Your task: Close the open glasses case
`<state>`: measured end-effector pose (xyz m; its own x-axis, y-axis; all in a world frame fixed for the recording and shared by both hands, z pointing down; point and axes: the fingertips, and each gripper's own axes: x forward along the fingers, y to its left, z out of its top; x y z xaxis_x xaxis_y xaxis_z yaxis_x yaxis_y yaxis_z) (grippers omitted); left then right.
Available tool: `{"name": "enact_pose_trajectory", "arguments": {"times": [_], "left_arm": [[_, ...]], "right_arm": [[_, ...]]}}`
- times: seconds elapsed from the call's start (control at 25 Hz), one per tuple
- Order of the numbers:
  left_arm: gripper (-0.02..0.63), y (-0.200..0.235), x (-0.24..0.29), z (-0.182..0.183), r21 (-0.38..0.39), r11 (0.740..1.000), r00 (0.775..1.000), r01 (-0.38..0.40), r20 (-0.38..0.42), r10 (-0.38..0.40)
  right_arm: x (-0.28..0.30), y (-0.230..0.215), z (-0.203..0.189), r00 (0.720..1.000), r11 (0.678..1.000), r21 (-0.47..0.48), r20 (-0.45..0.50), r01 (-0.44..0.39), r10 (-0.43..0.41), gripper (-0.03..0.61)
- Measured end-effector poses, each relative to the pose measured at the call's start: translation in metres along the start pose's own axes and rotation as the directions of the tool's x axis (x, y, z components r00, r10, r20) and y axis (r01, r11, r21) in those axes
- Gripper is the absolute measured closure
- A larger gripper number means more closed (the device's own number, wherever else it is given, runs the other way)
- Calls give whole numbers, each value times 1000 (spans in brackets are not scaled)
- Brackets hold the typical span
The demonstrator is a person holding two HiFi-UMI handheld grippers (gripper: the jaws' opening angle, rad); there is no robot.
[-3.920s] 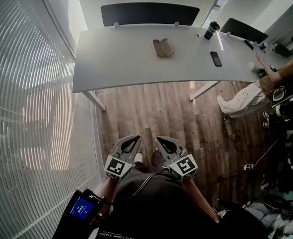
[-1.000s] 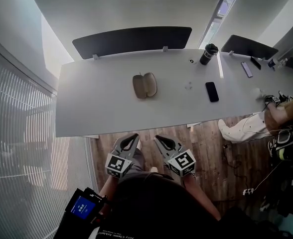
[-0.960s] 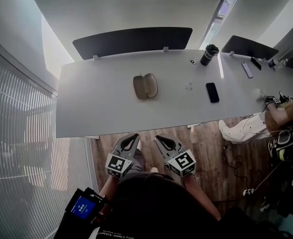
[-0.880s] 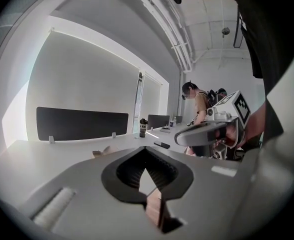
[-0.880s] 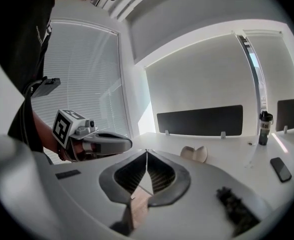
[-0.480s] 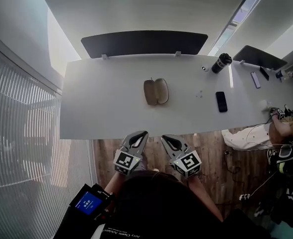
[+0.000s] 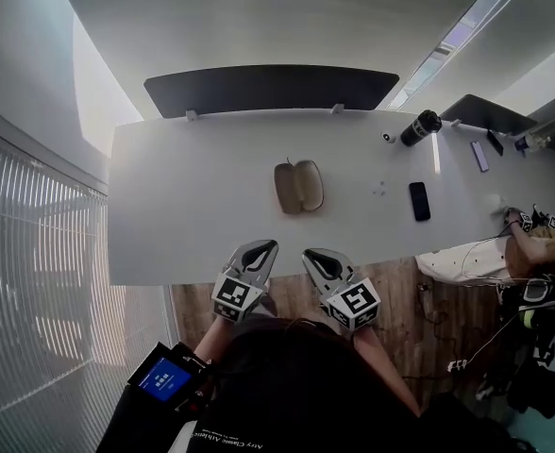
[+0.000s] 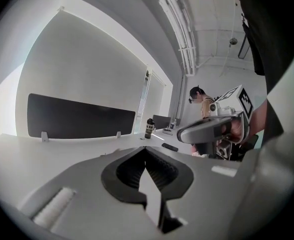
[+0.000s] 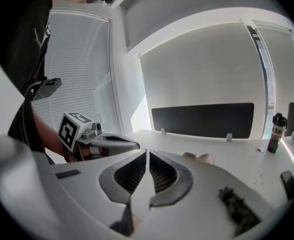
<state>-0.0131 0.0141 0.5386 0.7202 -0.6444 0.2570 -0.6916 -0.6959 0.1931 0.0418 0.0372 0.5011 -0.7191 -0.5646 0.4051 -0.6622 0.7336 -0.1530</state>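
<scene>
Since a second ago the white table (image 7: 164, 243) has drawn nearer in the head view, and both grippers, which then hung over the wooden floor, now have their tips at the table's near edge. The left gripper (image 7: 266, 246) is clenched, its jaws met tip to tip with nothing between them. The right gripper (image 7: 309, 254) is likewise closed and empty, with only a thin slit showing between its pads. The open glasses case (image 7: 298, 186) lies near the middle of the table, well apart from both grippers and straight ahead of them. Its two tan halves lie spread flat side by side, hollows upward, with the hinge line running between them. It also shows in the right gripper view beyond the jaws (image 9: 199, 158). Whether anything lies inside cannot be told. A black phone (image 7: 418, 200) and a dark bottle (image 7: 419, 127) stand off to the right, clear of the work. By judgement the case is a light, stiff clamshell with a smooth shell, so it is likely to skate on the bare tabletop if pushed from one side only. The hinge probably snaps shut past its midpoint. The sound approach appears to be to steady one half with one gripper and lift the outer rim of the other half, opposite the hinge, folding it over.
</scene>
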Motion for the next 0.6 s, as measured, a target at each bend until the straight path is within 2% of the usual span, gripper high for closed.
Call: {"name": "enact_pose_trajectory", "arguments": {"times": [0.08, 0.32, 0.44, 0.6], "left_arm": [[594, 9, 9, 0, -21, 1000, 1000, 22, -11, -23], [592, 20, 27, 0, 8, 996, 995, 86, -52, -86], [592, 29, 38, -8, 4, 996, 994, 84, -74, -83], [588, 40, 51, -17, -32, 998, 994, 52, -99, -55]], "right_arm": [[9, -8, 0, 1000, 1000, 0, -15, 23, -23, 569], [27, -19, 13, 999, 999, 10, -8, 41, -41, 569], [32, -38, 12, 998, 998, 9, 2, 65, -65, 569], [39, -59, 1, 998, 998, 17, -23, 55, -54, 569]]}}
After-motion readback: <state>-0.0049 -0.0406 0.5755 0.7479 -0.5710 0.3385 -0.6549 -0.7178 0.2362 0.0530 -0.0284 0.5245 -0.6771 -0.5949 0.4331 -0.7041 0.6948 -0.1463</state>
